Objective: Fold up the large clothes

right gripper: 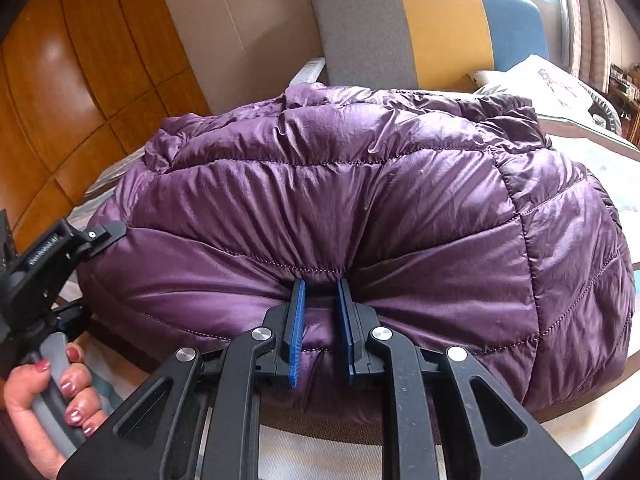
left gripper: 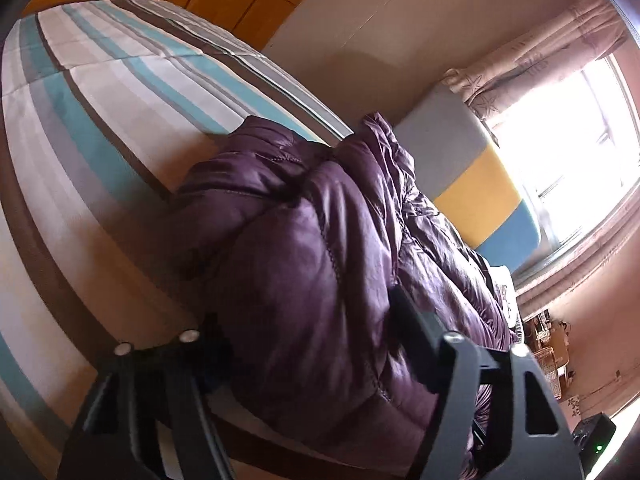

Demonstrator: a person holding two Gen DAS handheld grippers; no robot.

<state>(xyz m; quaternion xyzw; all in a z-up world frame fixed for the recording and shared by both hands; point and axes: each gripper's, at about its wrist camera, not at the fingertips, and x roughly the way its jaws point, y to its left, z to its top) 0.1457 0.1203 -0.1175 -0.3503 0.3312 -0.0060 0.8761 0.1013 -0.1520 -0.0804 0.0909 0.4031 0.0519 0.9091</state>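
A purple quilted down jacket (right gripper: pixel 360 208) lies bunched in a thick folded heap on the striped bed (left gripper: pixel 100 120). My right gripper (right gripper: pixel 322 292) pinches a fold of the jacket's near edge between its blue pads (right gripper: pixel 298 320). My left gripper (left gripper: pixel 304 320) is at the jacket's left end (left gripper: pixel 300 260), its fingers spread around a puffy bulk of the fabric; its fingertips are hidden. It shows in the right wrist view (right gripper: pixel 100 234) touching the jacket's left side, held by a hand (right gripper: pixel 48 392).
A grey, yellow and blue headboard (right gripper: pixel 432 32) stands behind the jacket. A white pillow (right gripper: pixel 536 80) lies at the back right. A wooden wardrobe (right gripper: pixel 80 80) is on the left. A window with curtains (left gripper: pixel 580 120) is beyond the bed.
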